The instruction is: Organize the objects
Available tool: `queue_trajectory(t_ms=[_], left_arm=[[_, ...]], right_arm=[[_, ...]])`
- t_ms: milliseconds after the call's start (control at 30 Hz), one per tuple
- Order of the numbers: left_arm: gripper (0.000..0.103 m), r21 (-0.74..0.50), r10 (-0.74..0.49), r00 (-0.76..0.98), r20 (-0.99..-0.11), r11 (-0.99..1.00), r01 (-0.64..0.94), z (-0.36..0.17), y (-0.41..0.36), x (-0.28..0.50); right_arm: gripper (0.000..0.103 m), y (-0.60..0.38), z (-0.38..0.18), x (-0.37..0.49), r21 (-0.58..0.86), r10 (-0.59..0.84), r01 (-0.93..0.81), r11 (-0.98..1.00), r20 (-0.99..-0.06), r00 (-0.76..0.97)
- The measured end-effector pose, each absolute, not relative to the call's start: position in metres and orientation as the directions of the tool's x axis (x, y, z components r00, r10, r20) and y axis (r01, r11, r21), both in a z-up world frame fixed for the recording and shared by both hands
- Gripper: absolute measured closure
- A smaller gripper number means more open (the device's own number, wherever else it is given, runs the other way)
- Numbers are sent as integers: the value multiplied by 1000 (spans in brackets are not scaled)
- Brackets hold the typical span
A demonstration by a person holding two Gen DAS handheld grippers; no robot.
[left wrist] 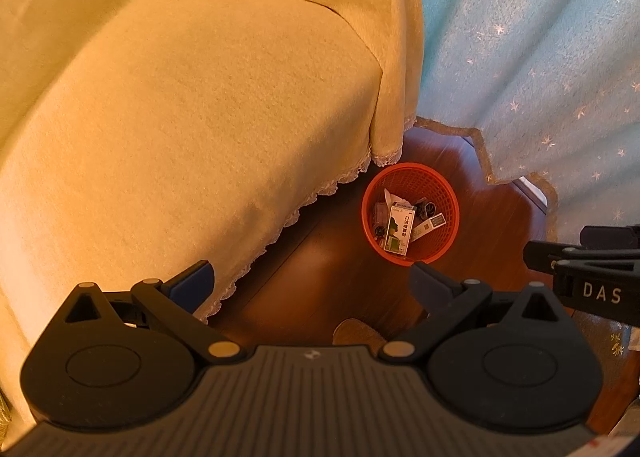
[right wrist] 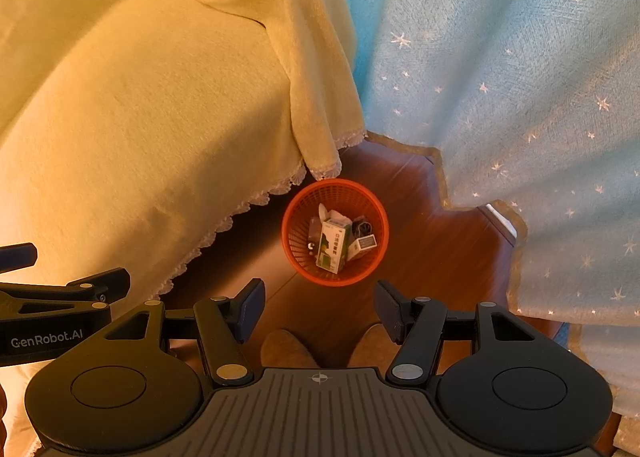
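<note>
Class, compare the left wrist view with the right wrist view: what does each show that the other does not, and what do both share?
Only the left wrist view shows the left tongs from behind, open and empty, and the letters "DAS" on the right tongs' side at the right edge.

Only the right wrist view shows the right tongs from behind, open and empty, two slipper toes below them, and "GenRobot.AI" on the left tongs' side.

Both show the orange basket on the wooden floor, holding a green-and-white box and other small items, beside the yellow blanket and blue star curtain.

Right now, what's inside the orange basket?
In the basket: a green-and-white box on top, a smaller white box, crumpled paper and dark small items. Anything beneath them is covered.
</note>
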State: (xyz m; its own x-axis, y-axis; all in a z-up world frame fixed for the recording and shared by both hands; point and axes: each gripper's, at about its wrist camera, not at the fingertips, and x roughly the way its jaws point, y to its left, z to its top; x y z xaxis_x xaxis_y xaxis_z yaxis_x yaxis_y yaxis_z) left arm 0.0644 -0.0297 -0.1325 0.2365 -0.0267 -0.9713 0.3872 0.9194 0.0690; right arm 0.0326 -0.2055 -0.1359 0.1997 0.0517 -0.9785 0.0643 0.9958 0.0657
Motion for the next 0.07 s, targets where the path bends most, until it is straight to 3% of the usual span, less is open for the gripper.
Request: queue_trajectory(t_ms=[67], left_arm=[[1,63,-31,233,-972,921,385,-133,-30,65]], right_arm=[[45,-205,-136,33,66,51,65,996,-978,200]])
